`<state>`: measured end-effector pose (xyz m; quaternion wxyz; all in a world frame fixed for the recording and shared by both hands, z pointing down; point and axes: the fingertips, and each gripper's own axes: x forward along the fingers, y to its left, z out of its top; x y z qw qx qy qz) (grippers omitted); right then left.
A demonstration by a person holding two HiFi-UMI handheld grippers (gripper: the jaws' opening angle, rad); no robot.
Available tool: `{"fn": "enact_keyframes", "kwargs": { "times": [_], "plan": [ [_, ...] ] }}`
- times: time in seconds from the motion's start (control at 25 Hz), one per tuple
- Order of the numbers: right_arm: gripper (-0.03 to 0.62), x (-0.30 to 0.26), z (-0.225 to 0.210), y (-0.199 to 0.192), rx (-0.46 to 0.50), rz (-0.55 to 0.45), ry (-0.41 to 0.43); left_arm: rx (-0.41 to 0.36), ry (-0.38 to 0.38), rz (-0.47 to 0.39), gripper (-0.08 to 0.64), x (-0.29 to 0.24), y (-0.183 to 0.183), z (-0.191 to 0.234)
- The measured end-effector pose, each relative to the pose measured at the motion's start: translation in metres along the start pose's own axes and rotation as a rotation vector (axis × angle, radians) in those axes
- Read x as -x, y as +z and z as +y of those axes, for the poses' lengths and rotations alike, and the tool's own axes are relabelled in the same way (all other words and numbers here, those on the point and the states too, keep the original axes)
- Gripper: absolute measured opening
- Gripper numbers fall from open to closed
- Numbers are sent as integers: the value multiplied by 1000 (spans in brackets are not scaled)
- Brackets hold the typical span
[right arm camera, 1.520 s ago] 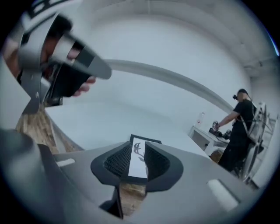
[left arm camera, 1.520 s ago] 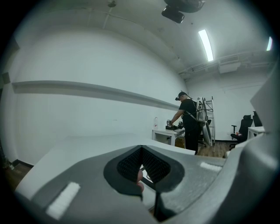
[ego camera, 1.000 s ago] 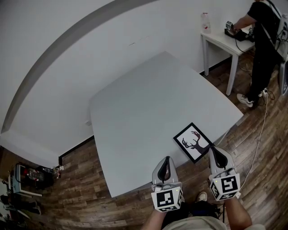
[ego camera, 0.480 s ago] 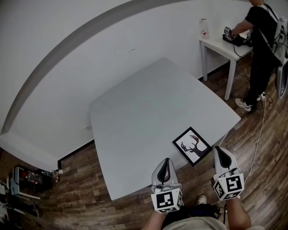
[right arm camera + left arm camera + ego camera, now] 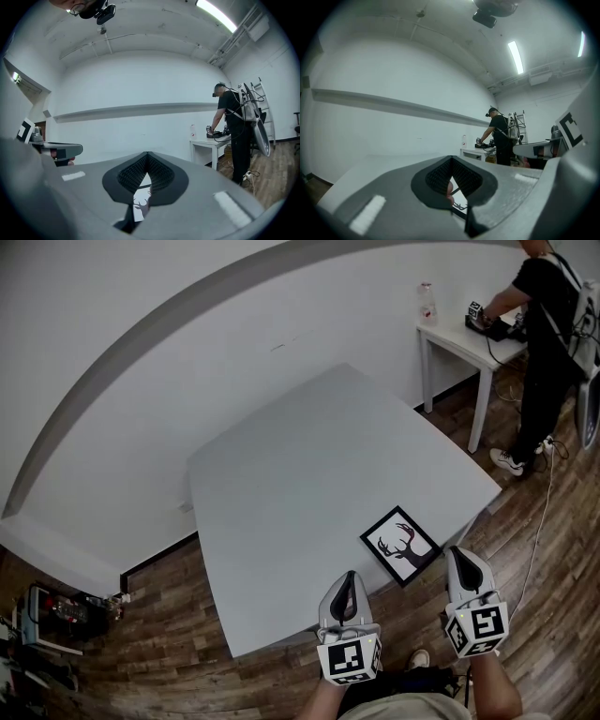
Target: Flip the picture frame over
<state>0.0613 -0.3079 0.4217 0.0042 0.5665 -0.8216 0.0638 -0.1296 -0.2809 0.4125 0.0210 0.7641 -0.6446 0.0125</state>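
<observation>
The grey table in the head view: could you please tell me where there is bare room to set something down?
Nearly all of the table is bare, from the wall-side edges to the near edge by the left claw. Only the near right corner is taken, where the picture frame lies.

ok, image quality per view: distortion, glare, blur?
Head view: heavy fisheye, the wall band bows into an arc; picture frame sharp, no glare. Left gripper view: dark vignette, ceiling light blown out. Right gripper view: same vignette, near foreground soft.
</observation>
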Motion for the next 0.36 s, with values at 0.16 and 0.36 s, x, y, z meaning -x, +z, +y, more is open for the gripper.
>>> {"fn": "enact_keyframes", "kwargs": {
  "times": [0.16, 0.36],
  "plan": [
    [23, 0, 2, 1, 1, -2, 4, 2, 1, -1, 0, 1, 0, 0],
    [23, 1, 1, 0, 4, -1, 8, 2, 2, 0, 0, 2, -2, -2]
  ]
}}
